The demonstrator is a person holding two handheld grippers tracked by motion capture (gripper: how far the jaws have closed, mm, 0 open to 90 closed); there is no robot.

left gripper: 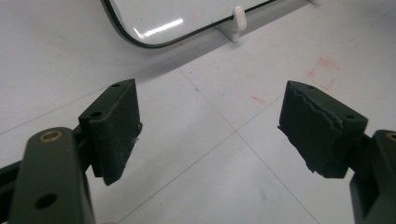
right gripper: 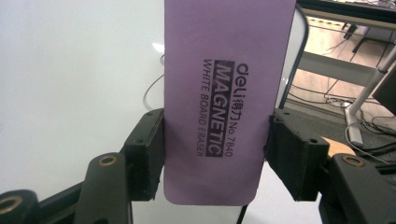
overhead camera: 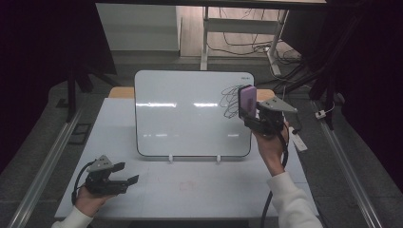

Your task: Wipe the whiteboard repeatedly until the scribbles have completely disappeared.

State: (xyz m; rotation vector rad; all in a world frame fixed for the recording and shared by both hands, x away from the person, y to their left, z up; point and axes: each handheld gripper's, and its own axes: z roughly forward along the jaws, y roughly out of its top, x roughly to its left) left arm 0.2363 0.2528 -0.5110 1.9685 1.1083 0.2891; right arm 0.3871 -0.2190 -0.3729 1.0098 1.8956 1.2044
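The right gripper [overhead camera: 252,115] clamps the eraser [overhead camera: 247,99] upright against the whiteboard [overhead camera: 190,114], over the scribble [overhead camera: 230,99], to wipe it; the left gripper [overhead camera: 128,173], jaws apart, idles below the board.

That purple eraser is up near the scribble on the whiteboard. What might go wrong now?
The whiteboard stands propped on two small white feet, and nothing braces it; the left claw rests open on the table. A hard push could tip or slide it. The right claw grips the eraser only by its lower edges, so it might twist while wiping the scribble.
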